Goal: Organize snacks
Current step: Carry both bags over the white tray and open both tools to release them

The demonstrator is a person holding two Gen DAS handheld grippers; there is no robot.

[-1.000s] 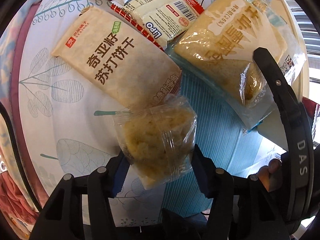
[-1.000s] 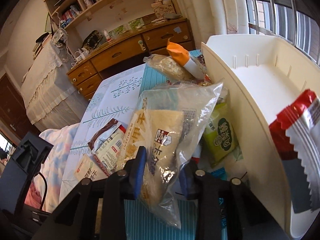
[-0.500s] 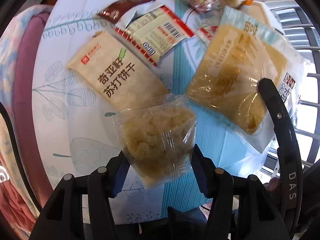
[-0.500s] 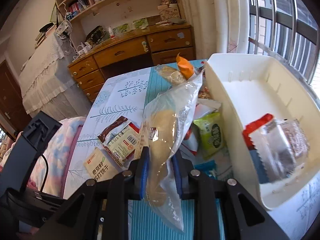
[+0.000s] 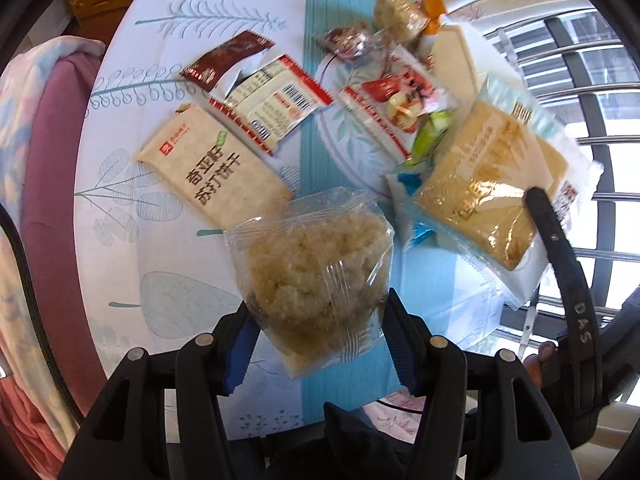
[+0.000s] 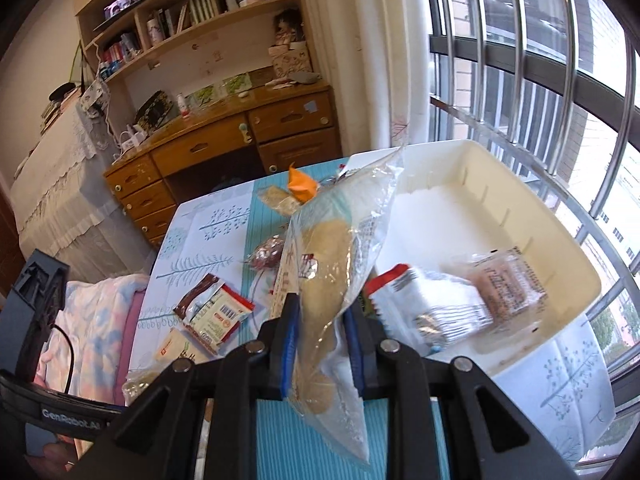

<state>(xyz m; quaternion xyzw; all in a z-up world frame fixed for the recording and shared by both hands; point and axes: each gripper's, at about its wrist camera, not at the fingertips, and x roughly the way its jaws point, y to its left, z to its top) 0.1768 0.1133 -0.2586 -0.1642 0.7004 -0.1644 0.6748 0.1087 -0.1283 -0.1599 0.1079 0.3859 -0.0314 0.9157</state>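
Snacks are in both of my grippers, lifted clear of the table (image 5: 280, 8). My left gripper (image 5: 318, 334) clamps a clear packet of pale crumbly rice cake (image 5: 316, 276) by its lower half, blue pads pressing on either side. My right gripper (image 6: 322, 344) is pinched tight on a long clear bag of yellowish cake (image 6: 332, 264), which stands on edge between the pads and rises above them.

Just to the right of that bag I see the white bin (image 6: 520, 216), with a red-and-silver wrapper (image 6: 432, 304) and a pinkish packet (image 6: 508, 284) lying inside it.

Below the left gripper, loose on the leaf-print cloth, lie a beige cracker pack (image 5: 212, 168), a red-edged white pack (image 5: 272, 104) with a brown sachet (image 5: 228, 60) touching its top, and a strawberry-print pack (image 5: 392, 100). An orange-capped item (image 5: 434, 0) lies at the far end.
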